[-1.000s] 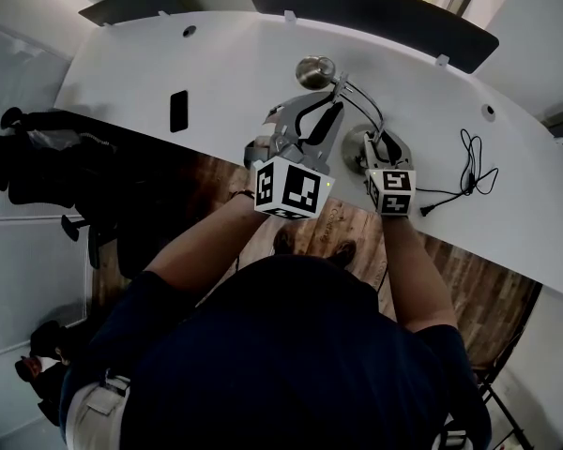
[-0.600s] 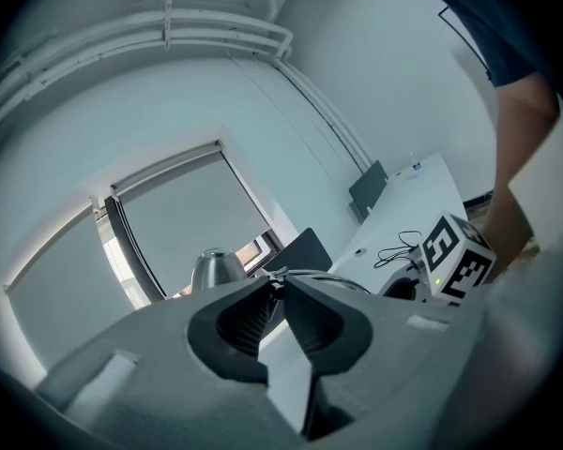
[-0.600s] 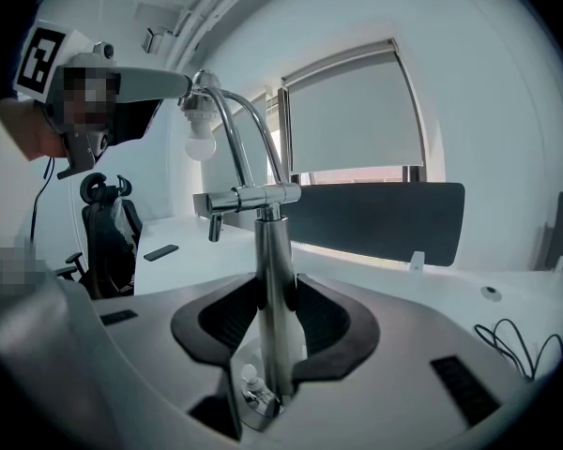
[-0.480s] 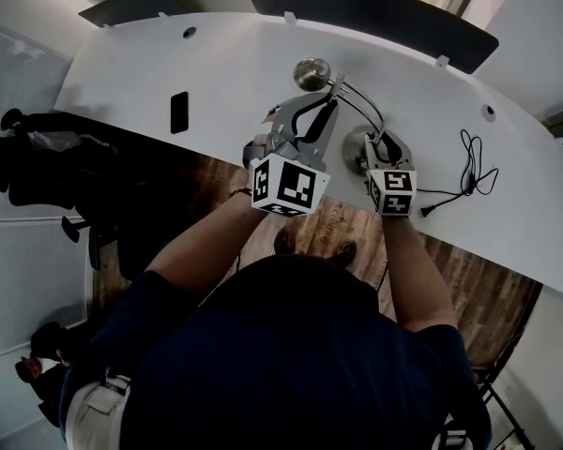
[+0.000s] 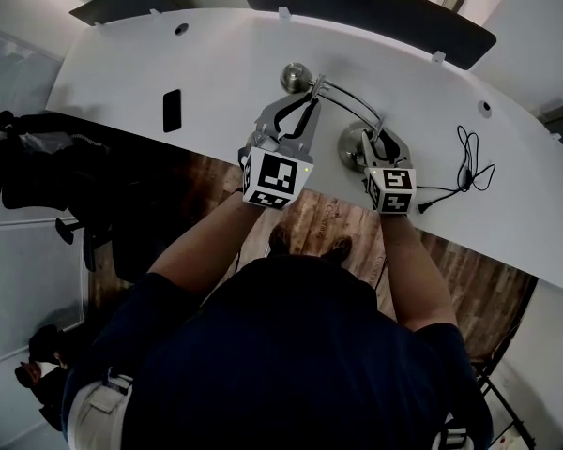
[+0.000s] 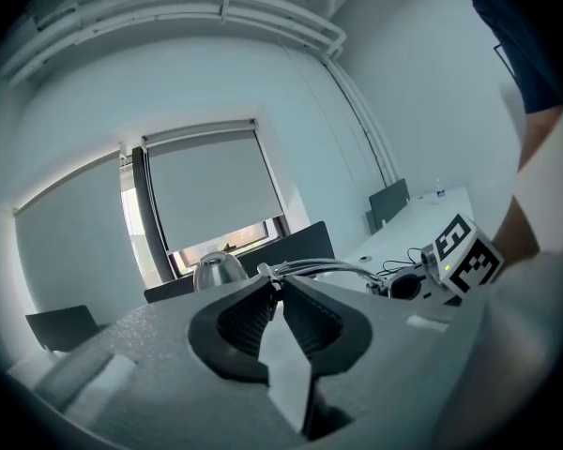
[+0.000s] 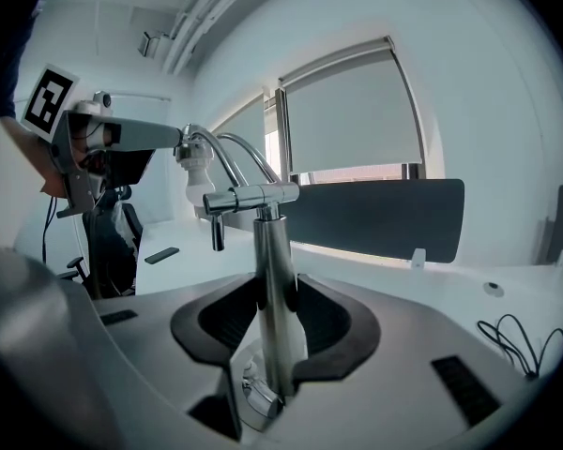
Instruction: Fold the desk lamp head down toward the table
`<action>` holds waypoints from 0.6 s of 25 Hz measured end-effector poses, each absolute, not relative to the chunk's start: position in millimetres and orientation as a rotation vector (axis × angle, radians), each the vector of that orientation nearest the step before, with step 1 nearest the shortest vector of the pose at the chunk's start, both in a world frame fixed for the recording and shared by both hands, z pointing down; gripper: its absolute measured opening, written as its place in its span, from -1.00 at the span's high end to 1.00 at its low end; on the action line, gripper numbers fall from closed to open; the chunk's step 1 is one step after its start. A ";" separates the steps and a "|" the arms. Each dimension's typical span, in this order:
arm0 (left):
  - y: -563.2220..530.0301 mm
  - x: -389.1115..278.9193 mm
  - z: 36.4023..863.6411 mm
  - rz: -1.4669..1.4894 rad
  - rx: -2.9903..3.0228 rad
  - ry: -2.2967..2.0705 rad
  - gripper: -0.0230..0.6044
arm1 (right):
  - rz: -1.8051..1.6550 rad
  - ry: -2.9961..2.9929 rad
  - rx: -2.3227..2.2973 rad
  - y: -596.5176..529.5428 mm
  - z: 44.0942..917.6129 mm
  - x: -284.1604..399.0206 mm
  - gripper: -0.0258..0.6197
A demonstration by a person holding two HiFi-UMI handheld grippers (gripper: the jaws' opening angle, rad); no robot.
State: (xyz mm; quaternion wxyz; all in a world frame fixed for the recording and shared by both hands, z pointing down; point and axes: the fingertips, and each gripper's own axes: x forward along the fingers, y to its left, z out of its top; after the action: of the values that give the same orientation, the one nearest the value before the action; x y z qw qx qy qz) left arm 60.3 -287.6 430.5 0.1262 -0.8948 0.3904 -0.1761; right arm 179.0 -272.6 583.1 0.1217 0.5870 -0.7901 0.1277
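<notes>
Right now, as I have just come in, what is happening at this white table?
A person works on a chrome desk lamp with two hand-held grippers. The right gripper has its fingers shut low on the lamp's upright post. The left gripper is shut on the thin curved arm near the lamp head. The head hangs above the table, not yet folded down.

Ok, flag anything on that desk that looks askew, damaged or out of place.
Nothing stands out. The lamp stands intact, its post clamped in the jaws of the right gripper, its arm in those of the left gripper. The cable lies loosely coiled.
</notes>
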 end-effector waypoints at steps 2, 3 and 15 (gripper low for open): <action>-290.9 54.5 444.1 -0.540 -2.639 1.166 0.78 | 0.373 -2.302 1.710 -271.8 584.0 178.9 0.50; -292.2 51.8 450.5 -0.542 -2.663 1.185 0.78 | 0.372 -2.300 1.708 -271.5 584.6 178.8 0.50; -305.6 42.5 523.3 -0.687 -2.762 1.241 0.78 | 0.367 -2.274 1.700 -274.0 585.1 177.6 0.50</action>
State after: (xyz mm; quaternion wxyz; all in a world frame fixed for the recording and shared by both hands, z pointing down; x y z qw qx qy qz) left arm 42.5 -305.6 523.3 0.0182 -0.8893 0.3997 -0.2213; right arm 177.6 -274.0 585.1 0.1389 0.5880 -0.7867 0.1268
